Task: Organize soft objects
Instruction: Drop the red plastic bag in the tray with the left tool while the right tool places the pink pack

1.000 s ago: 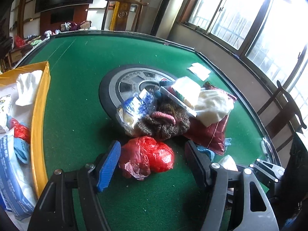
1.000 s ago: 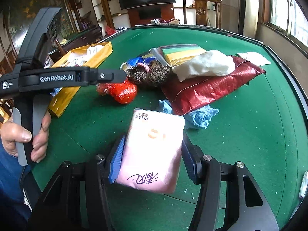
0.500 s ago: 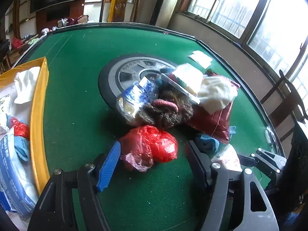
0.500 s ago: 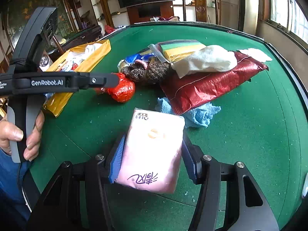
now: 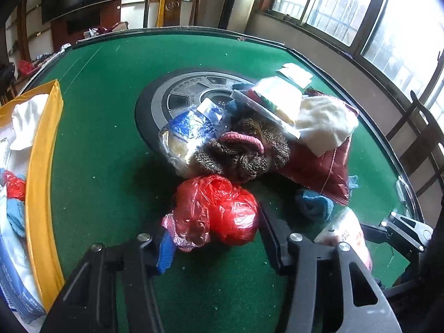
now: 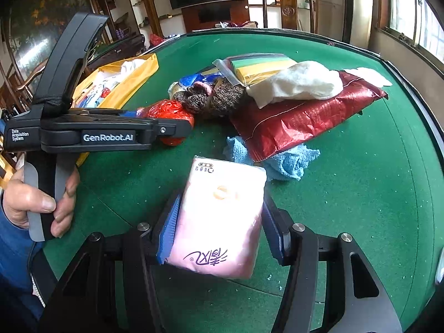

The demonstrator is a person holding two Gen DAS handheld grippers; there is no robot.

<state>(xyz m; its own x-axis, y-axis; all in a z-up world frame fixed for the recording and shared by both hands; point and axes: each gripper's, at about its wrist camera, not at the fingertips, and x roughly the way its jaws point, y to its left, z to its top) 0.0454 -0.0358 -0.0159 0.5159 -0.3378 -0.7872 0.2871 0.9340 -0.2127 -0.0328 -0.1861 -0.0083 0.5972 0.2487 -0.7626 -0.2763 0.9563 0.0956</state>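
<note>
In the lower part of the right wrist view, the right gripper [image 6: 219, 230] holds a pink tissue pack [image 6: 219, 216] between its two fingers; the pads press on both sides of the pack, above the green table [image 6: 360, 194]. At the left edge of this view a hand [image 6: 38, 202] grips the handle of the left gripper, whose body reaches toward the centre of the frame.

In the lower centre of the left wrist view, the left gripper [image 5: 213, 236] has just been closing its jaws around a red plastic bag [image 5: 222, 211]. The bag lies on the table between the fingers, and both pads appear to touch its sides.

Just behind the tissue pack, in the middle of the right wrist view, a blue cloth [image 6: 288, 161] lies partly under a dark red sack [image 6: 299, 119]. A white cloth [image 6: 299, 83] rests on the sack, and a brown knitted item [image 6: 213, 97] lies to its left, touching the red bag.

At the left edge of the left wrist view stands a yellow box [image 5: 41, 166] with cloths and packs inside.
</note>
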